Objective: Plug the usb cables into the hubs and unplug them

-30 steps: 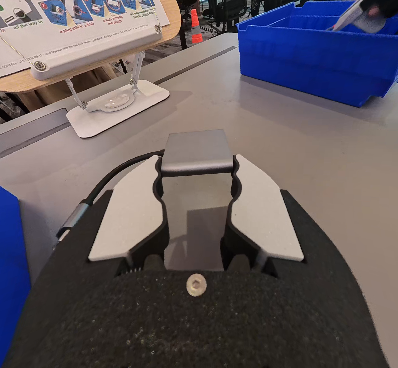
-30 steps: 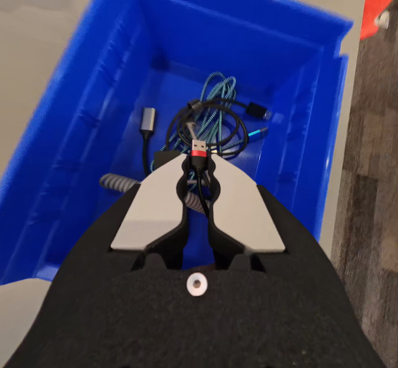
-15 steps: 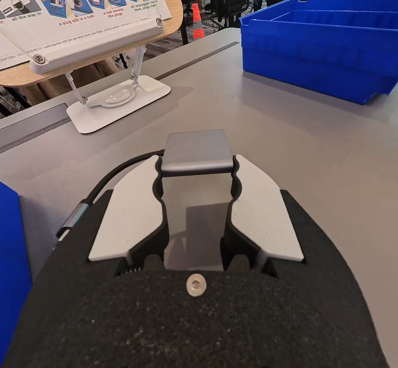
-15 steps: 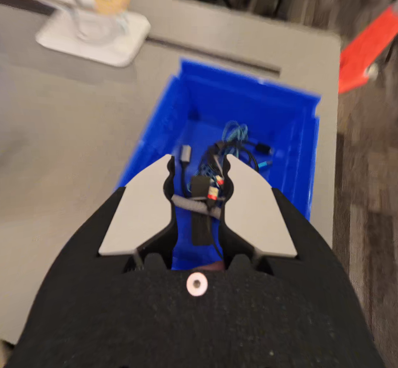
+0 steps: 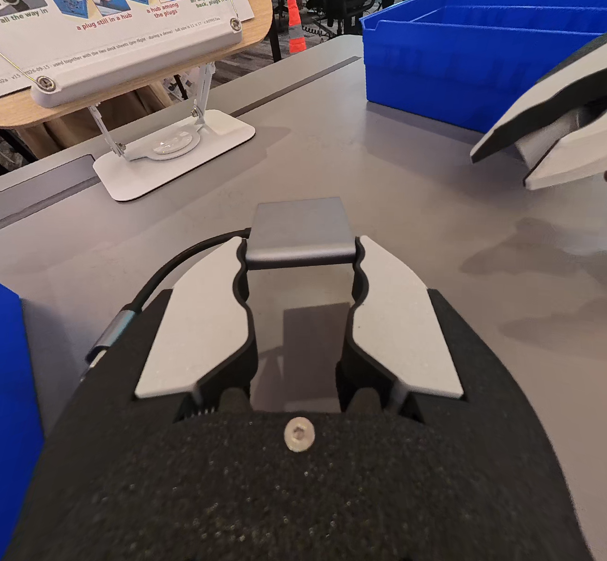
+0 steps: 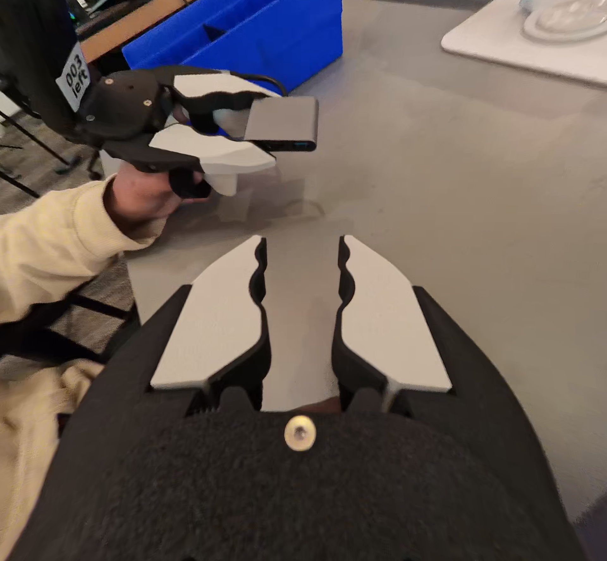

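My left gripper (image 5: pixel 300 251) was clamped on the grey hub (image 5: pixel 299 228), holding it level above the grey table (image 5: pixel 427 233) with its ports facing out toward the right side. My right gripper (image 6: pixel 302 249) had its jaws parted and nothing between them, hovering near the hub. No cable was in any port that I could see, though the port face was dim and partly hidden. The cables were out of sight, presumably in the blue bin (image 5: pixel 476 62). I judged the plugging not yet begun; all of it remained.
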`<state>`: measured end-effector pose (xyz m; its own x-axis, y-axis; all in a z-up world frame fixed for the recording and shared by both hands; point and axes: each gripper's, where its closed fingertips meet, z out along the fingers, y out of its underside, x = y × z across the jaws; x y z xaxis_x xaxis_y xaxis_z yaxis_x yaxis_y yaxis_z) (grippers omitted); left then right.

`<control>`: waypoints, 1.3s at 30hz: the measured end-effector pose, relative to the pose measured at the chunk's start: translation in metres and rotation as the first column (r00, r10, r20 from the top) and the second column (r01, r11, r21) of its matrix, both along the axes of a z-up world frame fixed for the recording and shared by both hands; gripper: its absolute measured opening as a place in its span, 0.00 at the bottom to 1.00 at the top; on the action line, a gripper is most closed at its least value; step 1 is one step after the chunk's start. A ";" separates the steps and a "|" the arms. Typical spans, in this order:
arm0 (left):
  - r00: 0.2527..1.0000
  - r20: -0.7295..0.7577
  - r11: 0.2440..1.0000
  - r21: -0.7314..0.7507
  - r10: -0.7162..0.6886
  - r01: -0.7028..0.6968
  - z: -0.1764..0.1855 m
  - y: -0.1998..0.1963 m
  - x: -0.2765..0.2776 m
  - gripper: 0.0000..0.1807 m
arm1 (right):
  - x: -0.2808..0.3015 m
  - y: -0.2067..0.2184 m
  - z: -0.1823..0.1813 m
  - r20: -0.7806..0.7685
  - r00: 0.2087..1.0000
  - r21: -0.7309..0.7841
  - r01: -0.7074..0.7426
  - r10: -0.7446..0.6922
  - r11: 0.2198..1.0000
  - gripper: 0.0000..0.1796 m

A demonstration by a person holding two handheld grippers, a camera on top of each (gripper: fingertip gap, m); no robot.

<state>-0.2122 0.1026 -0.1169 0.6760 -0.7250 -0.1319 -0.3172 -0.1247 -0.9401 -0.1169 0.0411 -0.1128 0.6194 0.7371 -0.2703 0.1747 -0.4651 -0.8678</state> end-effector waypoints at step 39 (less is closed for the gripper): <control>0.774 0.236 0.796 -0.003 -0.587 0.605 0.029 -0.103 0.047 0.50 | -0.024 -0.034 0.016 -0.073 0.931 0.230 -0.334 0.358 0.914 0.33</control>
<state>-0.1651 -0.0002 -0.0875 0.1096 -0.9934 0.0332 -0.1461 -0.0491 -0.9880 -0.1411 0.0073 -0.0968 0.2899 0.9470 -0.1385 0.1883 -0.1984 -0.9619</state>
